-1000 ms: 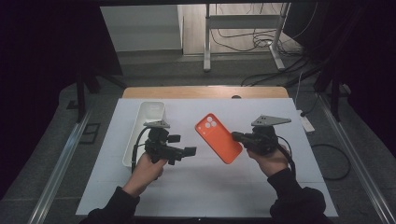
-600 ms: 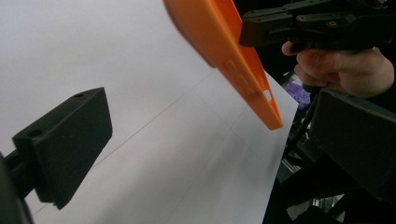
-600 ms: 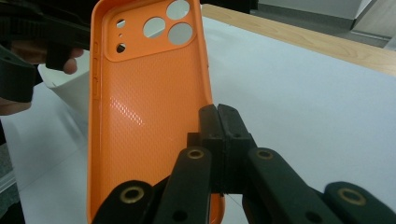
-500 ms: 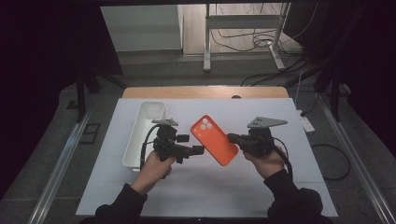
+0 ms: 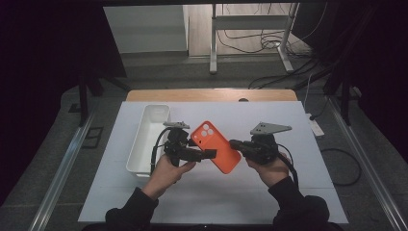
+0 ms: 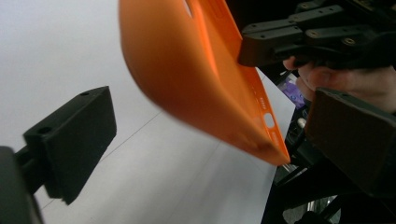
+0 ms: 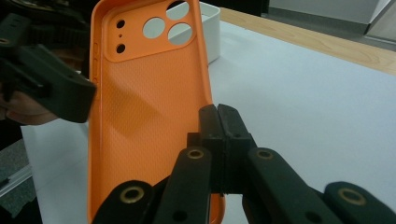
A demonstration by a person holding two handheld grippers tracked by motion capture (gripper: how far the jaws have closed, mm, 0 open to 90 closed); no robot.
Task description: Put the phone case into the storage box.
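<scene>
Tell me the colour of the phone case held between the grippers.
Orange, with a fine dotted texture inside; the phone case shows best in the right gripper view.

both tongs are black. the left tongs have blocky square pads, a looping black cable and a small grey plate on top. the right tongs carry a grey three-cornered plate, brass-ringed screws along linked arms, a black cable. dark sleeves cover both forearms.

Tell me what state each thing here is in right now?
Orange phone case: empty, lifted off the table, clamped by one edge.
Right hand-held gripper: shut on the case's side wall.
Left hand-held gripper: open, jaws either side of the case's end, not pressing.
White bin: upright on the table; contents cannot be told.
</scene>
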